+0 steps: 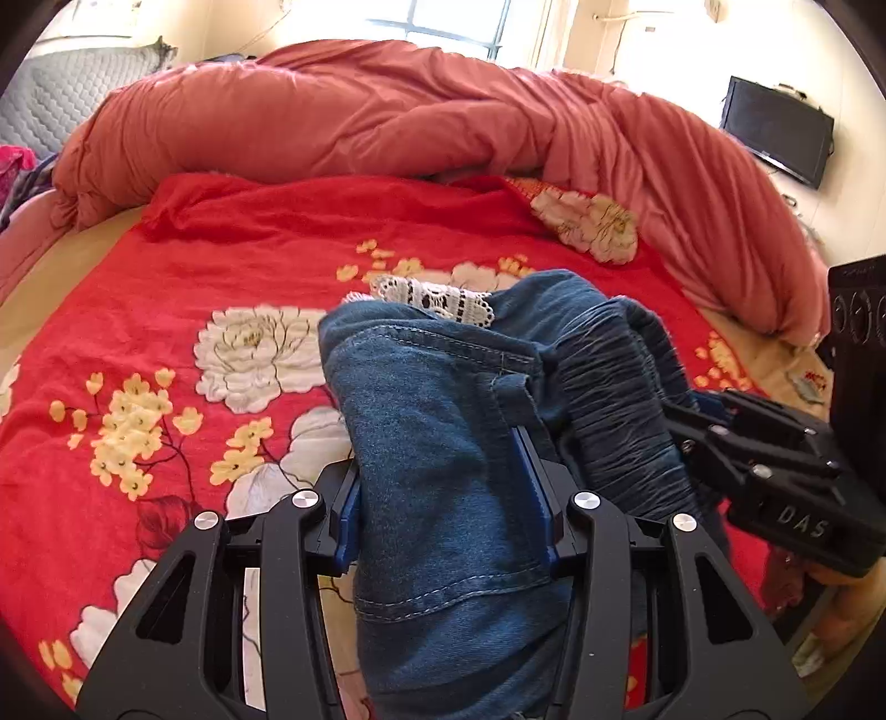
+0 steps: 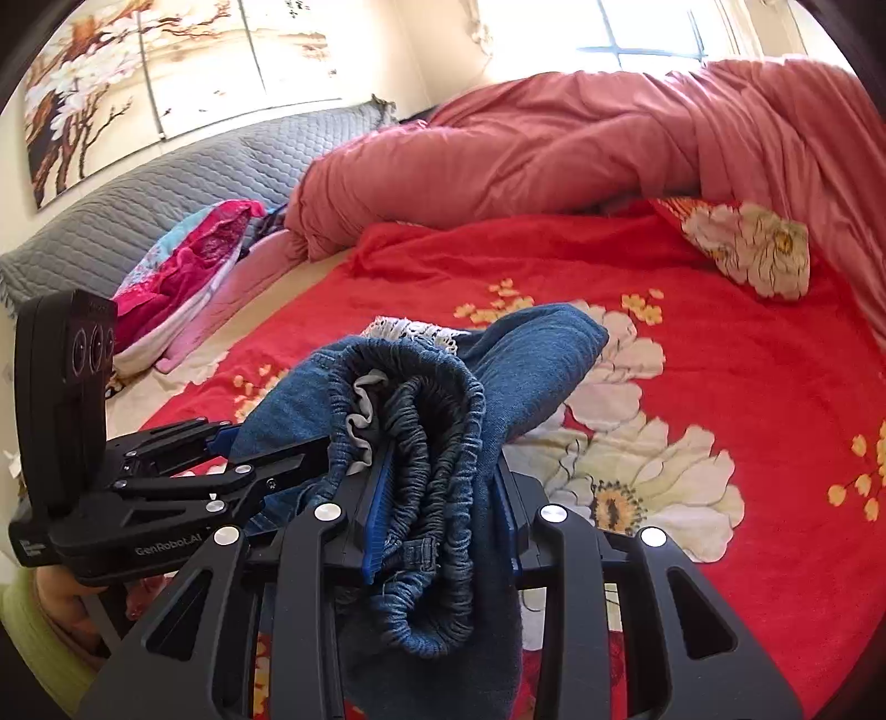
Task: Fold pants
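Blue denim pants, bunched, with gathered elastic waistband, are clamped in the left gripper and right gripper; "GenRobot.AI" and "DAS" are printed on them.

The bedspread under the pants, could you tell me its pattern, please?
Red bedspread with large white and yellow flowers; right wrist view.

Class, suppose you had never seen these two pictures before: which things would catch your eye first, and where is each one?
First, the bunched blue denim pants, clamped in both the left gripper and the right gripper above the bed. Next, the bright red flowered blanket spread beneath them. Behind it, a rumpled salmon quilt lies heaped under the sunlit window.
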The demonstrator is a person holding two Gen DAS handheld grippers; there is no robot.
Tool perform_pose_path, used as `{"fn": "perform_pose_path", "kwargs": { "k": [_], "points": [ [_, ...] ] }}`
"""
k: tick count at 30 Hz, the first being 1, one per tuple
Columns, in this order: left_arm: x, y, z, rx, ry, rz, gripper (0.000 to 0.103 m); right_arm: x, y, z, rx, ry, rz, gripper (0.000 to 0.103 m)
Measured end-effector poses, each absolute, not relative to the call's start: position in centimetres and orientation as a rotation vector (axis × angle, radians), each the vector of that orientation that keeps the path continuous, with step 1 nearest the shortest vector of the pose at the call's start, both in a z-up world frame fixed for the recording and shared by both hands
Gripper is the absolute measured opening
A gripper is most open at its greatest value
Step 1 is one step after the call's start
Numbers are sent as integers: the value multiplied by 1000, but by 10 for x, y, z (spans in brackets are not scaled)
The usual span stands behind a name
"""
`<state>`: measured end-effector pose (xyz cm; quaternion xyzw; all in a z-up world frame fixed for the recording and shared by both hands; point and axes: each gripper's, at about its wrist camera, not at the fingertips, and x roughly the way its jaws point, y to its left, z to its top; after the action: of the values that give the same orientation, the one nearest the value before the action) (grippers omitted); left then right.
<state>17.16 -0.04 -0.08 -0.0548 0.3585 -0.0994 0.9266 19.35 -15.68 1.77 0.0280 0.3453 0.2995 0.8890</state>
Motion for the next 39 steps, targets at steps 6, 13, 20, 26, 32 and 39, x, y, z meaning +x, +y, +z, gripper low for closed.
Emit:
{"fn": "perform_pose_path", "kwargs": {
  "k": [6,13,20,26,32,39],
  "points": [
    [179,2,-20,-117,790,-186,39,210,-167,-12,111,868,550,38],
    [178,7,-27,-141,805,-189,45,212,-179,-22,149,915,475,54],
    [173,6,-24,-137,799,-186,55,208,-184,-22,107,896,417,68],
    [167,6,-21,-133,794,-192,61,199,-192,-17,78,858,379,73],
    [156,12,-14,-145,778,-186,66,186,-203,-8,57,807,332,74],
    [139,17,-2,-157,749,-163,79,171,-212,4,67,752,306,86]
  ]
}}
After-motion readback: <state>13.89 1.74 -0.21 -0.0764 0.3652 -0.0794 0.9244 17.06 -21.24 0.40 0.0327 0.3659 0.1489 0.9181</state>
